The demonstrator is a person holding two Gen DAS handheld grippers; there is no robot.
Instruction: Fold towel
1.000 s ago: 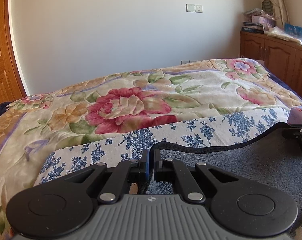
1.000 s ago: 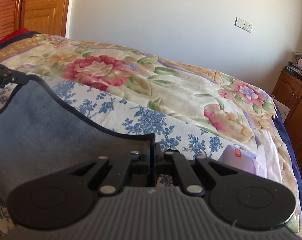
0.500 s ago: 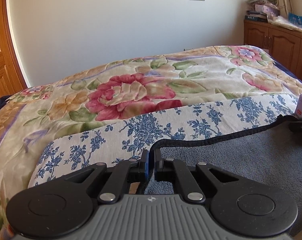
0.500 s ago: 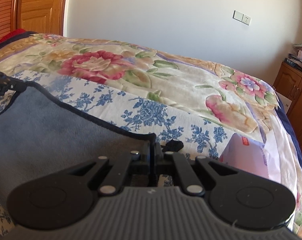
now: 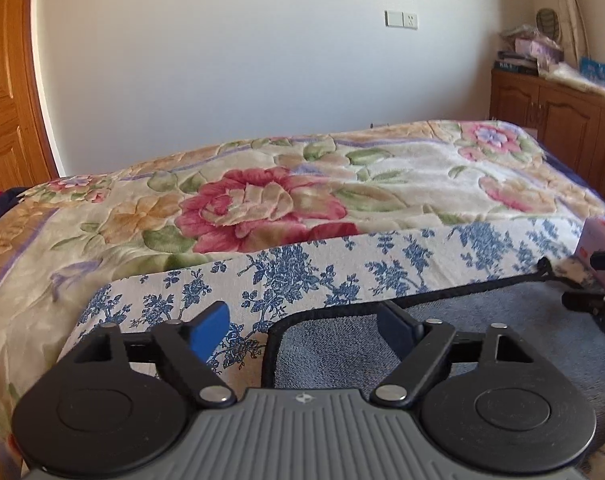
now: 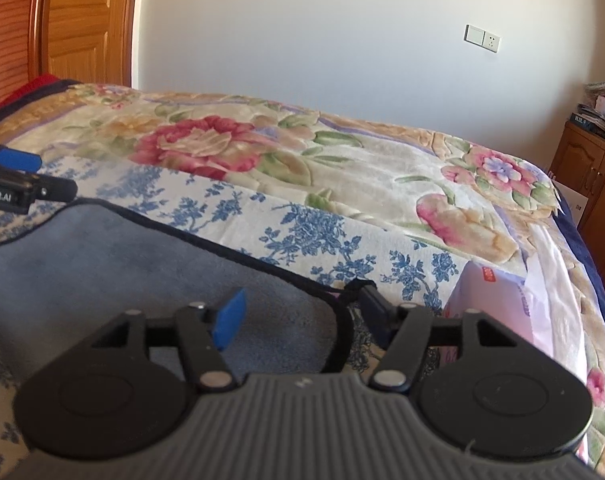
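Bed (image 5: 262, 208) beyond towel (image 6: 102, 264) flat, open to wall. Pink pkg (image 6: 498, 304) sits just R of towel corner, beside right gripper (image 6: 302, 312).

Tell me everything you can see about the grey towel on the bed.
The grey towel looks like soft plush terry, edged all round with dark stitched binding. It lies flat on the blue-floral sheet, its far edge running across the bed with rounded corners. One corner sits between the open left tongs, the other, bearing a small dark loop, between the open right tongs. Neither grips it.
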